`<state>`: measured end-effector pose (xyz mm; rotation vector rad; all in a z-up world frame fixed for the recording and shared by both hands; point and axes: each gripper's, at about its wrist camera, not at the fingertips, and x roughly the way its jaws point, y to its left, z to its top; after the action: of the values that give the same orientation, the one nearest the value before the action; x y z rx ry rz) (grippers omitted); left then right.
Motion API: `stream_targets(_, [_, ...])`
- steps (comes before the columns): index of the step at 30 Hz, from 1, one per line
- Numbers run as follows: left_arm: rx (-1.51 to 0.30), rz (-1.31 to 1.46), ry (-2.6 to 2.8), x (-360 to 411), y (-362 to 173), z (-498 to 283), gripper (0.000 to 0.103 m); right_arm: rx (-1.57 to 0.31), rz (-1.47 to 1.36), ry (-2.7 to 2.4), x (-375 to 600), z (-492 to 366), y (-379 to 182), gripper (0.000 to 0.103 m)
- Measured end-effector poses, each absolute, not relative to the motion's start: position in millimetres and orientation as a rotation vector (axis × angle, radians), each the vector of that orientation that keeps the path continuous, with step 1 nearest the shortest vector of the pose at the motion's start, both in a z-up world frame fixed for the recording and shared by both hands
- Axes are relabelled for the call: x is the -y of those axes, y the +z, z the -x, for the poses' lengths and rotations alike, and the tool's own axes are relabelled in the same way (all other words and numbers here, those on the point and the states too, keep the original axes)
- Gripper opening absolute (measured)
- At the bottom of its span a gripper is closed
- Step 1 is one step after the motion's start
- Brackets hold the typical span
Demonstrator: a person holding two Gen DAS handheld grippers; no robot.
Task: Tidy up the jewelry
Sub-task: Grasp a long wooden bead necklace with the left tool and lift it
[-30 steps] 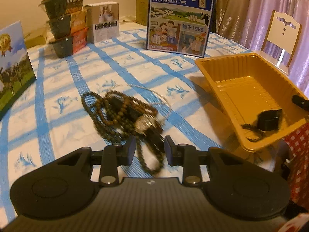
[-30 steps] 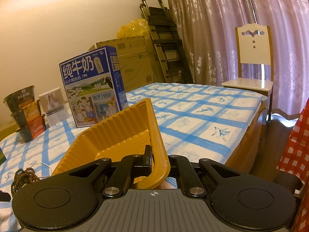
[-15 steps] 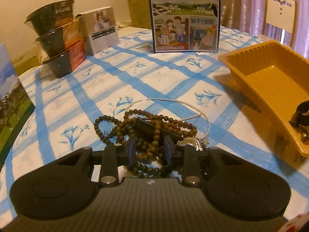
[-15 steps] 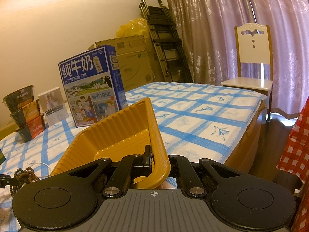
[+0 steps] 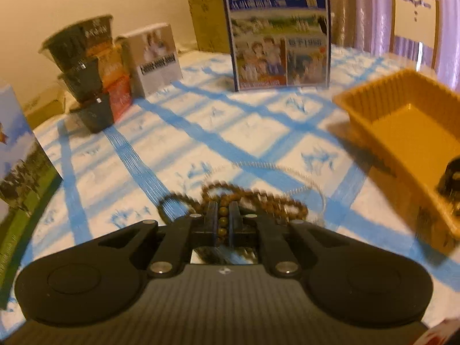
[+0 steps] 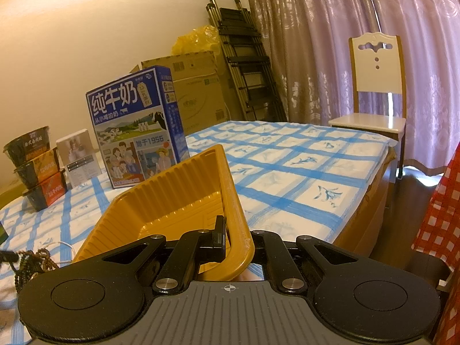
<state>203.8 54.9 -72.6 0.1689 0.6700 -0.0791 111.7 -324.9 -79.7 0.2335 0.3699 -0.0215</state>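
The brown bead strand [image 5: 247, 198] lay in a tangle on the blue-checked tablecloth [image 5: 253, 132], and the left gripper [image 5: 222, 221] had pinched a few of its beads between its fingers, which were pressed nearly together. A thin pale chain [image 5: 290, 172] looped through the same heap, close enough that I judged it could ride along if the beads were lifted, or snag and drag. Only a short run of beads sat in the grip, so the strand might slip out under its own weight partway across. To the right stood the yellow tray [image 5: 402, 132], already holding a small dark piece [image 5: 452, 172] at its near end. The right gripper [image 6: 238, 238] clamped the tray's rim, one finger inside the wall and one outside, apparently steadying it. The milk carton [image 5: 279, 34] and stacked bowls [image 5: 83, 72] stood well clear.
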Motion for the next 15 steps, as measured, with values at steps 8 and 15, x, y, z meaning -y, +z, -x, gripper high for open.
stream_targets(8, [-0.523,-0.13,-0.09,-62.8,9.1,-194.2,0.006,-0.371,-0.232,-0.023,325.0,-111.9,-79.5,0.006])
stream_targets(15, [-0.419,-0.088,-0.173,-47.8,74.3,-179.7,0.006,-0.369,-0.213,-0.02,323.9,-110.5,-77.9,0.006])
